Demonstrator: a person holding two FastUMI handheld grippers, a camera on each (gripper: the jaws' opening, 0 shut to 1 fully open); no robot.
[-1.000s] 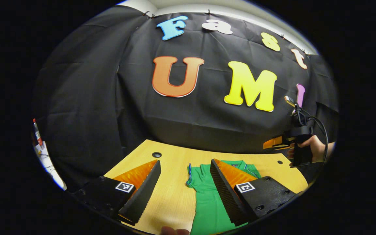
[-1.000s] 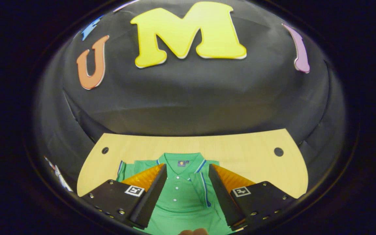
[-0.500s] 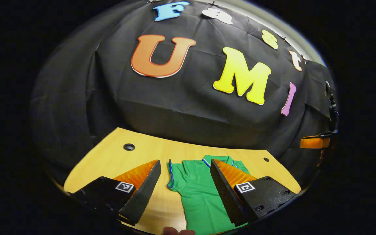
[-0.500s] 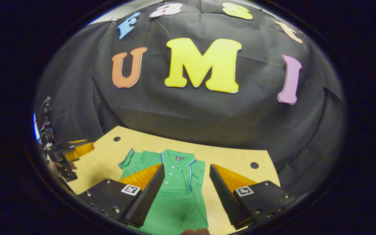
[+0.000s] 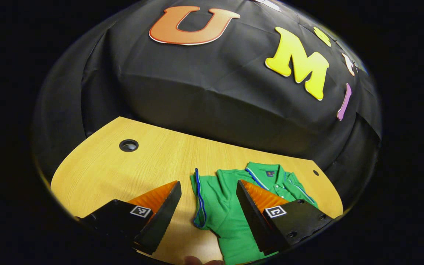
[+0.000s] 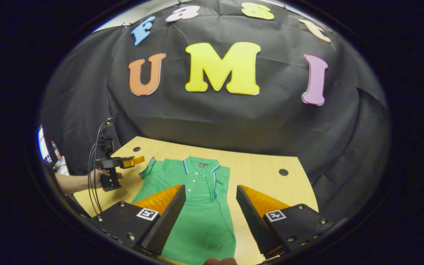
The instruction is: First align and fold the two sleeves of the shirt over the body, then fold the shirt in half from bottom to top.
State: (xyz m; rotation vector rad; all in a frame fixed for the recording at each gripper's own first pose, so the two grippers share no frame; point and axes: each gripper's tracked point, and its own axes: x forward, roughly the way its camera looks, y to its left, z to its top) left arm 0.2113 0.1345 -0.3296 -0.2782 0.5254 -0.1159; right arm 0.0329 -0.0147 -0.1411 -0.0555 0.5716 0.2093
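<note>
A green polo shirt (image 5: pixel 223 206) with blue trim lies flat on the wooden table (image 5: pixel 131 173), collar (image 5: pixel 267 171) toward the wall. Its left sleeve (image 5: pixel 199 198) sticks out sideways, just ahead of my open left gripper (image 5: pixel 208 184), which hovers over that edge. In the right gripper view the shirt (image 6: pixel 197 221) runs under my open right gripper (image 6: pixel 211 191), which holds nothing. The right sleeve (image 6: pixel 221 180) lies folded over the body; the left sleeve (image 6: pixel 149 169) spreads outward. The left gripper (image 6: pixel 133 161), held by a hand (image 6: pixel 96 178), hangs beside that sleeve.
The table has a round cable hole at each far corner (image 5: pixel 128 145) (image 6: pixel 283 172). Black cloth closes off the back and both sides. Bare wood (image 6: pixel 267 184) lies right of the shirt. Cables (image 6: pixel 93 162) hang from the left gripper.
My left gripper has dropped and moved in toward the left sleeve. My right gripper has backed away from the collar and swung right. Both stayed open.
</note>
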